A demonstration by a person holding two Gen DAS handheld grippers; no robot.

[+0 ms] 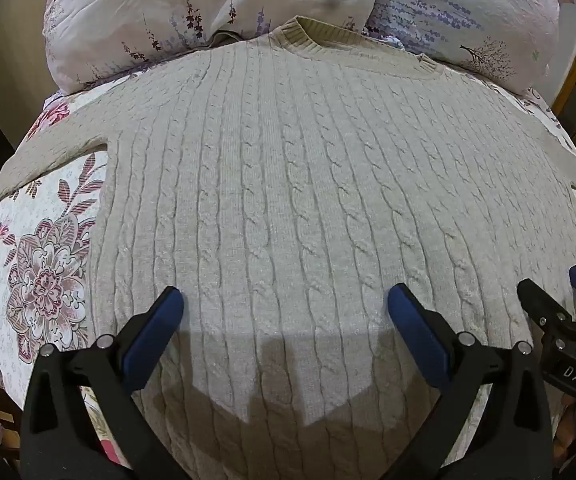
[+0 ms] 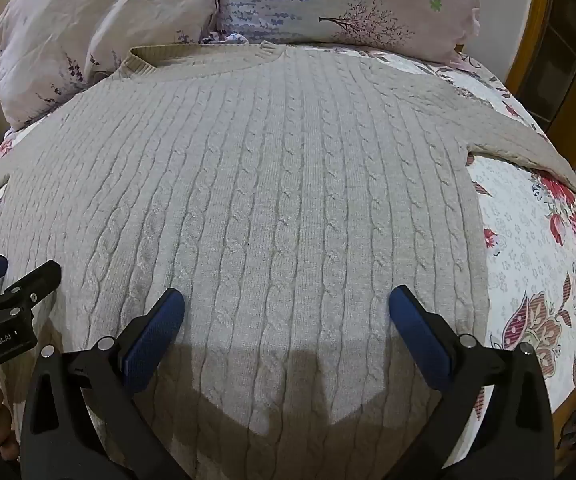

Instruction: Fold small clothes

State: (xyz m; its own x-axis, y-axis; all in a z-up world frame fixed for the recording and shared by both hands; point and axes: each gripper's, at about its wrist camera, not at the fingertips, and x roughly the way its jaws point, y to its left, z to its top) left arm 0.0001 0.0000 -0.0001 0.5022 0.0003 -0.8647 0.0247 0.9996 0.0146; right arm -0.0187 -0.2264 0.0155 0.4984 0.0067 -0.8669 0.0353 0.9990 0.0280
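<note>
A beige cable-knit sweater [image 1: 288, 184] lies flat and spread out on the bed, collar at the far end, both sleeves stretched out to the sides. It also fills the right wrist view [image 2: 256, 184]. My left gripper [image 1: 286, 300] is open and empty, hovering over the sweater's lower body. My right gripper [image 2: 288, 300] is open and empty over the same area, further right. The right gripper also shows at the right edge of the left wrist view [image 1: 559, 292]. The left gripper shows at the left edge of the right wrist view [image 2: 20, 276].
A floral quilt [image 1: 36, 280] covers the bed, and it shows in the right wrist view [image 2: 535, 264] too. Two floral pillows [image 1: 176, 12] [image 2: 351, 0] lie against the collar at the far end. A wooden bed frame [image 2: 535, 40] stands at the right.
</note>
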